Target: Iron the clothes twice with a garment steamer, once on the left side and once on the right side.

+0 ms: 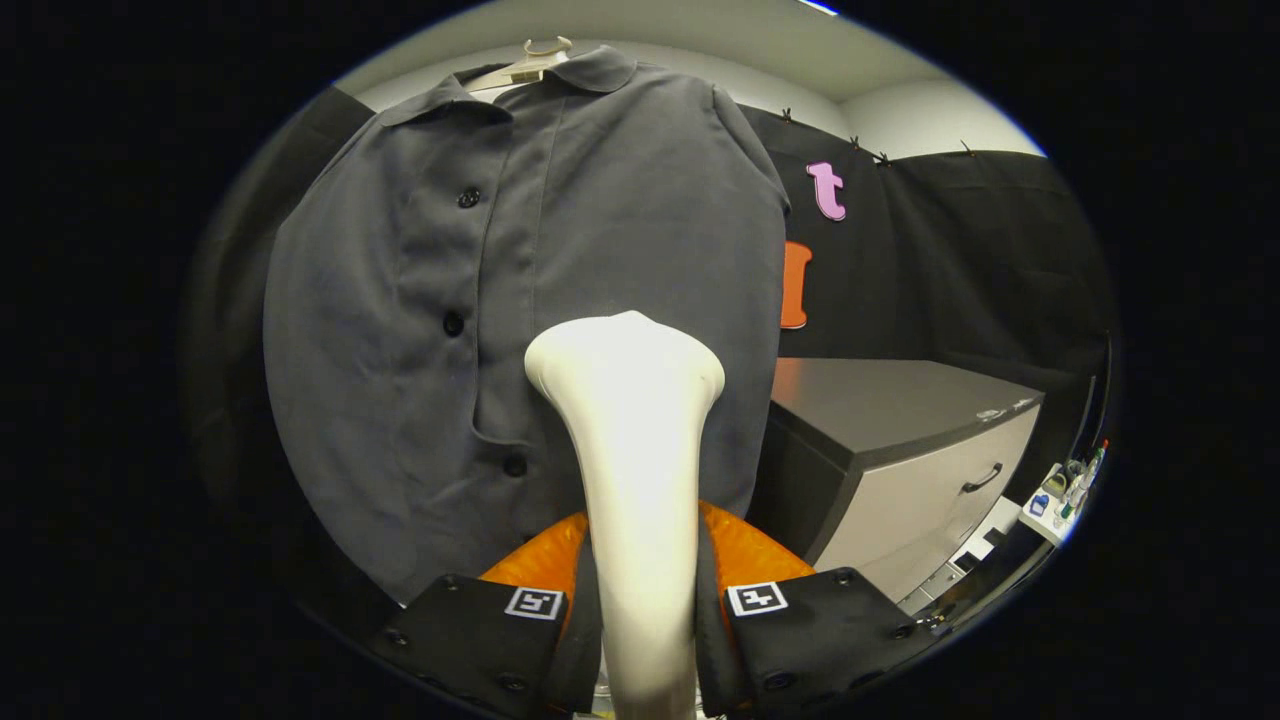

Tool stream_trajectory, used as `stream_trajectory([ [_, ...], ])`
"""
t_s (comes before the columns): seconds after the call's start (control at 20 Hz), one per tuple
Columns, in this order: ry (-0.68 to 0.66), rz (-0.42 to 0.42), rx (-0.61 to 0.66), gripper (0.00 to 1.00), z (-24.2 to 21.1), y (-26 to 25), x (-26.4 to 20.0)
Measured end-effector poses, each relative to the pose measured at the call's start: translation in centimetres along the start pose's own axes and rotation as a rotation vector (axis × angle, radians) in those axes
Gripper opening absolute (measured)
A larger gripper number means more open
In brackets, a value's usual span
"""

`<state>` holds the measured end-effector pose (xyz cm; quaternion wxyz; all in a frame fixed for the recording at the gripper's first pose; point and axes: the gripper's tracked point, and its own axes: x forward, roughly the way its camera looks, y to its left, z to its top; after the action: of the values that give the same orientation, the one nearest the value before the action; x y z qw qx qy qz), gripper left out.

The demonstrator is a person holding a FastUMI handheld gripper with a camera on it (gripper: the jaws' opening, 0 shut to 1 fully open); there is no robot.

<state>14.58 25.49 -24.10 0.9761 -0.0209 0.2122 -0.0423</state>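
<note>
A dark grey button-up shirt (420, 330) hangs on a pale hanger (535, 58) straight ahead of me. A white garment steamer (630, 420) stands up between my fingers, handle low and wide head on top. My gripper (645, 610) is shut on the steamer's handle, one finger pressing on each side. The steamer's head lies over the shirt's lower part, just right of the button placket. Whether the head touches the cloth I cannot tell.
A grey cabinet (900, 440) with a drawer handle stands to the right of the shirt, close to its hem. Small bottles (1070, 490) sit on a low shelf further right. Black cloth walls close in behind the shirt and cabinet.
</note>
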Motion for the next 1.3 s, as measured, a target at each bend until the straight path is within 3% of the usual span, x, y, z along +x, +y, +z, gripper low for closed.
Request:
stream_trajectory([
  [0.8, 0.214, -0.019, -0.007, 0.46, -11.7, -0.8, -0.4],
  [1.3, 0.222, -0.005, 0.006, 0.46, -12.4, -0.8, -1.3],
])
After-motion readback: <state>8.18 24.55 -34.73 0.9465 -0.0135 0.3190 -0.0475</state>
